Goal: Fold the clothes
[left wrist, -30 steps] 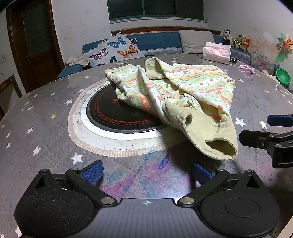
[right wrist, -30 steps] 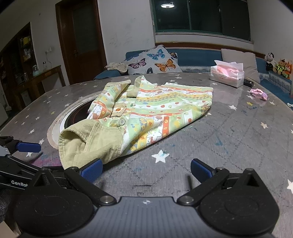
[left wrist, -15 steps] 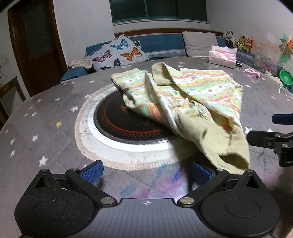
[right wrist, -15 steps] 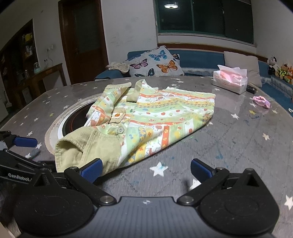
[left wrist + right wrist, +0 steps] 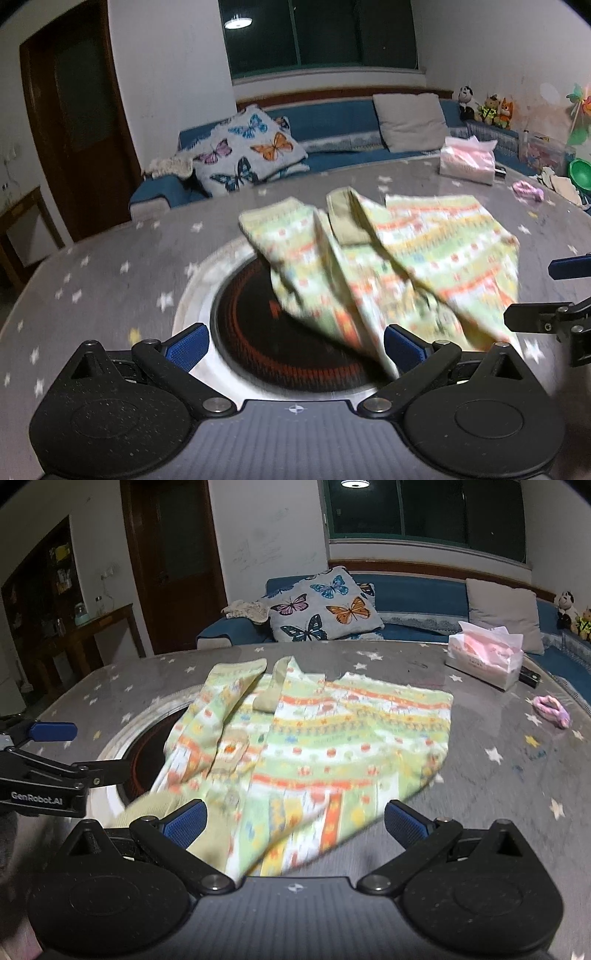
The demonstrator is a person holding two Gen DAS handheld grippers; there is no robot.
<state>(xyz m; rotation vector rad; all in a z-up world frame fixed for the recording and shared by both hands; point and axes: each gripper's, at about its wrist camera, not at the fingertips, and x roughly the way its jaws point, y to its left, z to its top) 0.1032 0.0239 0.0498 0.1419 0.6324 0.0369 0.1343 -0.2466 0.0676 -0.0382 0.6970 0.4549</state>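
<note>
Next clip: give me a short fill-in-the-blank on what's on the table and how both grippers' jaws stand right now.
1. The striped shirt lies partly over a round black ____ set into the table.
2. The jaws of the left gripper and the right gripper both stand ____.
3. The tissue box holds ____ tissues.
4. The cushion on the sofa is printed with ____.

Missing words: burner; open; pink; butterflies

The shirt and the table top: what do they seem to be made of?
Shirt: soft woven cloth, likely cotton, since it drapes and wrinkles; its plain cuff looks thicker. Table: probably glass or plastic over star-printed cloth, since it shows a sheen.
</note>
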